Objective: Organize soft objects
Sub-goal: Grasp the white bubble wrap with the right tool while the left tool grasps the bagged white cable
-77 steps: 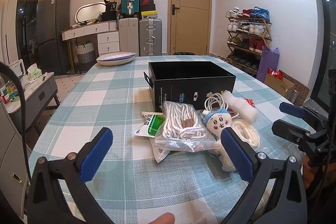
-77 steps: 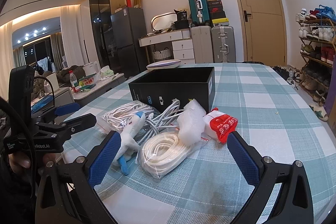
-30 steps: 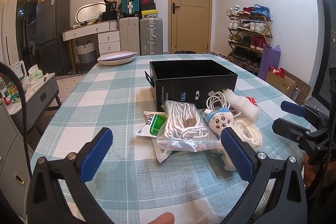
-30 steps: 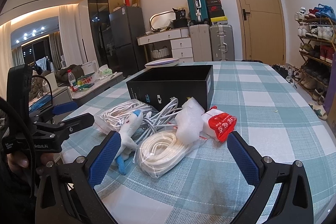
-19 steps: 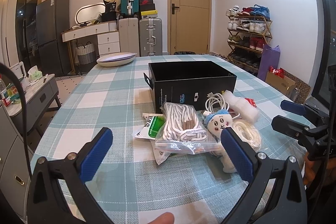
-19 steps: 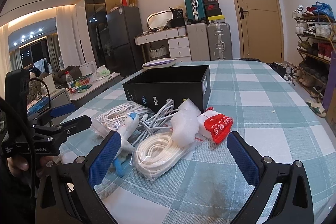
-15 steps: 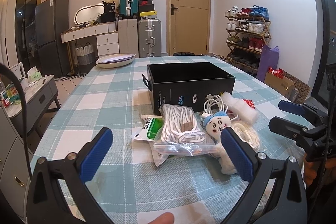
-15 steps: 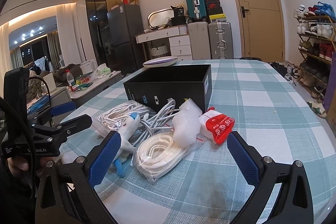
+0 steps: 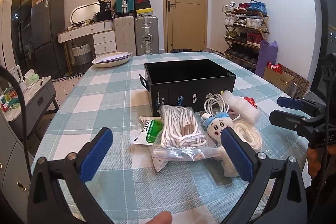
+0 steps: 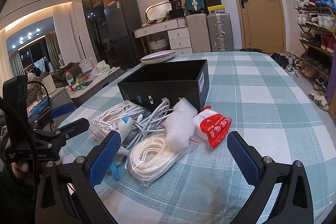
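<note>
Our grippers (image 9: 166, 148) are black frames with ridged blue pads (image 9: 96, 153). We see silver screws (image 9: 261, 155) and a black cable (image 9: 20, 98).

tan door (image 9: 184, 3), shoe rack (image 9: 244, 33), stacked suitcases (image 9: 136, 33).

On the checked tablecloth (image 10: 262, 98) a black box (image 10: 166, 85) stands open-topped toward the far middle. Just before its near wall lies a heap: a bagged coil of white cord (image 10: 151, 154), a foam wrap (image 10: 180, 125) resting on that bag, a red and white packet (image 10: 214, 127) touching the box's near right corner, a tangled white cable (image 10: 151, 117), another bagged rope (image 10: 113, 117) and a plush toy (image 10: 125, 125). The right gripper (image 10: 172, 152) hovers spread wide over the near edge, holding nothing. The left gripper (image 10: 69, 117), jaws apart, sits at the left edge. An oval dish (image 10: 157, 56) rests at the far edge.
</note>
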### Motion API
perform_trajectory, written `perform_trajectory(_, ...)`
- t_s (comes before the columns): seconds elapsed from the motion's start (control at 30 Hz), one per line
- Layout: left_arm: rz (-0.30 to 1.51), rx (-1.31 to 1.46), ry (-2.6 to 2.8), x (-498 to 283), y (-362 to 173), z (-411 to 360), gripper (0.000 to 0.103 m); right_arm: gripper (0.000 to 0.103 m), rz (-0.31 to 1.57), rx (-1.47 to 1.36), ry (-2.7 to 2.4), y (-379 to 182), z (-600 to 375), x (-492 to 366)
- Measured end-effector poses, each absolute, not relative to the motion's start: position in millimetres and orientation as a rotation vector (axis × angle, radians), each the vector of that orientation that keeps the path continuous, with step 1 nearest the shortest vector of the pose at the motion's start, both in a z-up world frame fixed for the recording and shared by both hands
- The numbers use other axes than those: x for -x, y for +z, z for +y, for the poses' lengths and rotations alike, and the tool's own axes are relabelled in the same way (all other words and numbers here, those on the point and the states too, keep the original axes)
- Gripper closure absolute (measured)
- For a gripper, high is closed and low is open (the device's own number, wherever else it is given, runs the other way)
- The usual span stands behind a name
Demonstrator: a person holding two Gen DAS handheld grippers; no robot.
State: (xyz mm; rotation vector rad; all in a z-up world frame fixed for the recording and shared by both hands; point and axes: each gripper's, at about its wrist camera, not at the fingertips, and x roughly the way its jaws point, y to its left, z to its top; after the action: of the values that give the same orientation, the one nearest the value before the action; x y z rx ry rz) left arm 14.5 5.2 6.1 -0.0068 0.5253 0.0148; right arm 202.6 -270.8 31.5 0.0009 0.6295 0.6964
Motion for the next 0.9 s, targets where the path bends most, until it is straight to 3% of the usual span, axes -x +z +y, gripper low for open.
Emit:
perform_trajectory(0.3, 0.570, 0.024, 0.008, -31.1, 6.1, 12.9, 0.000, 0.001, 0.710, -0.006, 0.707, 30.4, -264.3, -218.0)
perform_trajectory(0.57, 0.618, 0.023, -0.015, -47.6, 2.5, 16.7, 0.001, 0.017, 0.787, -0.060, 0.742, 23.8, -254.3, -239.1)
perform_trajectory(0.9, 0.701, 0.035, -0.039, -65.8, -4.4, 15.2, 0.001, 0.024, 0.843, -0.077, 0.721, 18.9, -241.4, -258.9)
